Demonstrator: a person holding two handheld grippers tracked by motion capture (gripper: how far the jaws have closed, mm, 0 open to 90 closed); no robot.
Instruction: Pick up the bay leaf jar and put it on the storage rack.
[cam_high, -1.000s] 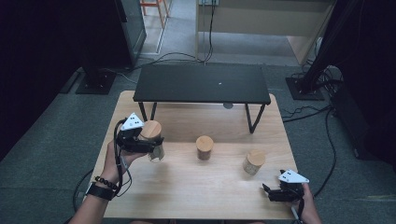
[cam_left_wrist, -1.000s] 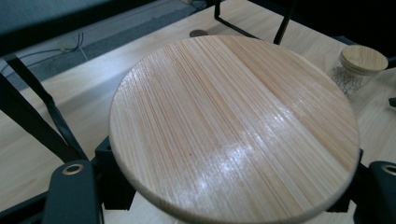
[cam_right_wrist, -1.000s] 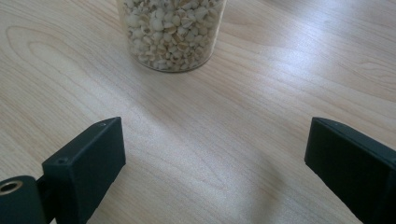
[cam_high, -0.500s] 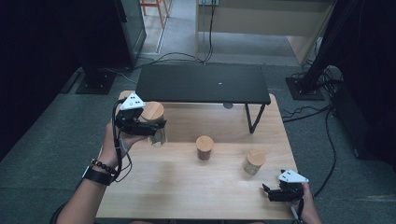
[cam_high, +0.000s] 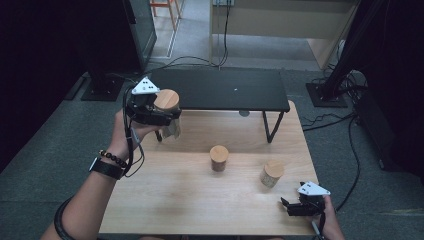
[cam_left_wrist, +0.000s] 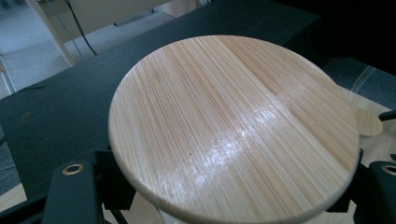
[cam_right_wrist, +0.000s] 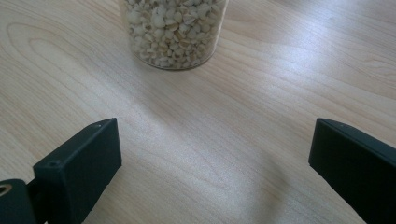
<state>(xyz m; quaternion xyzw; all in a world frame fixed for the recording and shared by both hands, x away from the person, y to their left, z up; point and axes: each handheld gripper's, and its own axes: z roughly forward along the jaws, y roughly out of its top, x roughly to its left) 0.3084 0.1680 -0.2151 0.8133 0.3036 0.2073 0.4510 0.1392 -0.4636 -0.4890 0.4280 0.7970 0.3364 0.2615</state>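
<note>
Lifted jar (cam_high: 168, 112) now nearer black shelf (cam_high: 220, 90).

The wooden lid (cam_left_wrist: 233, 126) hides its jar's body, and the grain jar (cam_right_wrist: 173, 32) is cut off above.

A pale wooden counter (cam_high: 200, 200) is standing on grey carpeted floor (cam_high: 50, 150). A low black shelf (cam_high: 220, 90) is spanning its far edge. Black cables (cam_high: 190, 60) are trailing across the floor behind, and dark stands (cam_high: 100, 75) are flanking the far corners.
</note>
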